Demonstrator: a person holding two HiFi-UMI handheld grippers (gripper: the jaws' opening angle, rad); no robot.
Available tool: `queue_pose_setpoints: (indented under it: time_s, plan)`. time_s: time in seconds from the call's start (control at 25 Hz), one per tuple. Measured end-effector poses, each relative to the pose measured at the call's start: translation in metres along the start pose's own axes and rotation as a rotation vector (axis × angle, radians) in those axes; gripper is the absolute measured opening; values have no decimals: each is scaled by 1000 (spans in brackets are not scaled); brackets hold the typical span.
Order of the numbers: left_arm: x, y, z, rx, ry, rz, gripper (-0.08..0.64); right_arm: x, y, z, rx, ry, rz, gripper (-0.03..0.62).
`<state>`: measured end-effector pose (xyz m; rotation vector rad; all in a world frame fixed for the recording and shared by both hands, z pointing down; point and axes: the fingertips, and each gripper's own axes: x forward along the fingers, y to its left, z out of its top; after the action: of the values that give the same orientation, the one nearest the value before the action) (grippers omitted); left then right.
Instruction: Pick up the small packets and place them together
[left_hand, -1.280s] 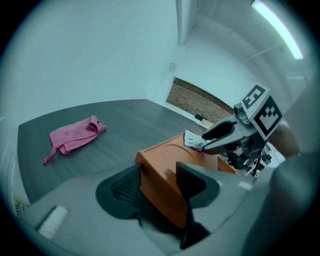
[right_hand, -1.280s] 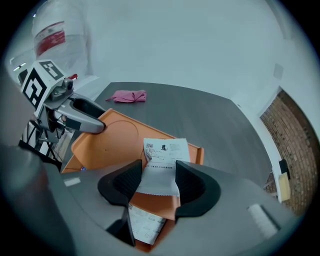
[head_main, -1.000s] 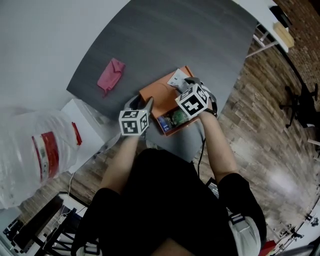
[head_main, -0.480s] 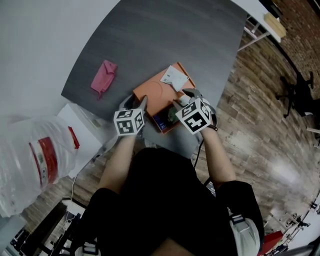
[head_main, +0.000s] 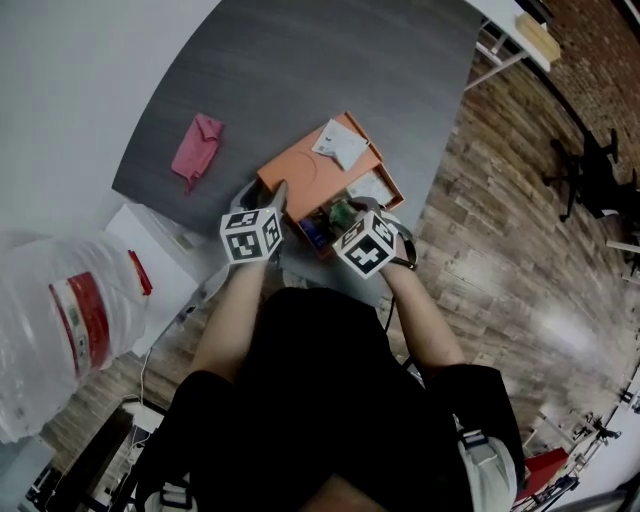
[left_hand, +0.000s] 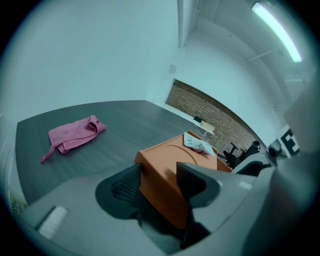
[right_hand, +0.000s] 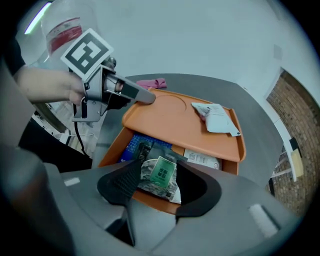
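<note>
As jaws open round packet, right tool seemingly overhangs box

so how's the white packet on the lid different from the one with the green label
The white packet lies flat on the orange lid. The green-label packet sits tilted between the fingers of the right gripper, which are opening. The white packet is plain and creased, while the green-label packet has a grey patterned wrap. Nothing touches the white packet. Both are small, flat pouches.
</note>
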<state>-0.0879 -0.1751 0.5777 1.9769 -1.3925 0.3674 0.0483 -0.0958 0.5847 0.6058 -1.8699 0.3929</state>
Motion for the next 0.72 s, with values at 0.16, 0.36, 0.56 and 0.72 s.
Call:
queue_pose_setpoints:
  time_s: [0.16, 0.36, 0.56, 0.72]
  plan:
    - [1, -2, 1, 4, 0, -3, 224, 11, 12, 3, -21, 20, -7, 237]
    - [1, -4, 1, 9, 2, -9, 226, 24, 14, 3, -48, 61, -50, 242]
    - [0, -4, 1, 8, 1, -11, 228, 27, 14, 3, -42, 69, -48, 241]
    - [1, -5, 2, 6, -3, -12, 229, 30, 10, -2, -39, 90, -44, 228]
